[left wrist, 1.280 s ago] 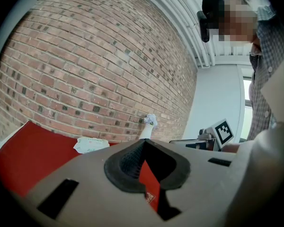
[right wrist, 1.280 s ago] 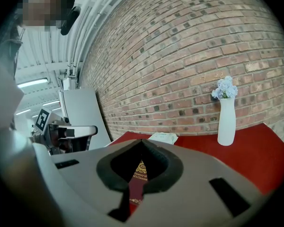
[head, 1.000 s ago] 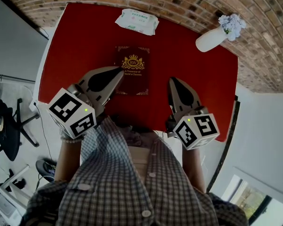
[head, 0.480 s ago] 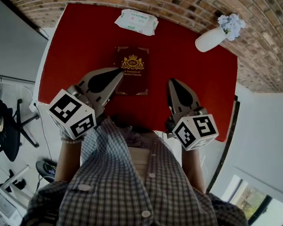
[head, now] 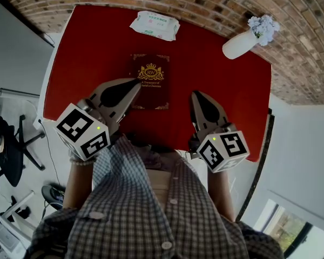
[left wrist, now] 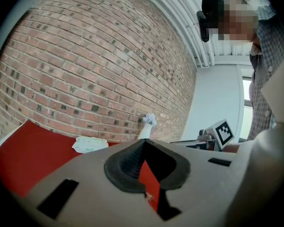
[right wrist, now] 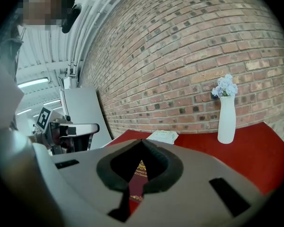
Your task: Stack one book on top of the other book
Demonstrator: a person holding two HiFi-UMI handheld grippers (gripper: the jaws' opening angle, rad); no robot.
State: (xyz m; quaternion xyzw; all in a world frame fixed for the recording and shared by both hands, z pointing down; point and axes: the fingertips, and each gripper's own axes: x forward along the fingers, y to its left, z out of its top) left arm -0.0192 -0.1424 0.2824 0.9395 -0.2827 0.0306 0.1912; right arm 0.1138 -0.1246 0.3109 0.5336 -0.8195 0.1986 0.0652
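Maroon book (head: 150, 81) lay on the red table (head: 92, 42). Left gripper (head: 136, 82) and right gripper (head: 196, 95) hung near it, jaws together, empty.

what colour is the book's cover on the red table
Dark maroon book with a gold crest and gold corner ornaments, clearest in the head view.

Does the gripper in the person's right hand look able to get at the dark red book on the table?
Probably yes: the right gripper hovers beside the book with only red table between them. Its fingers are shut, so they must open first.
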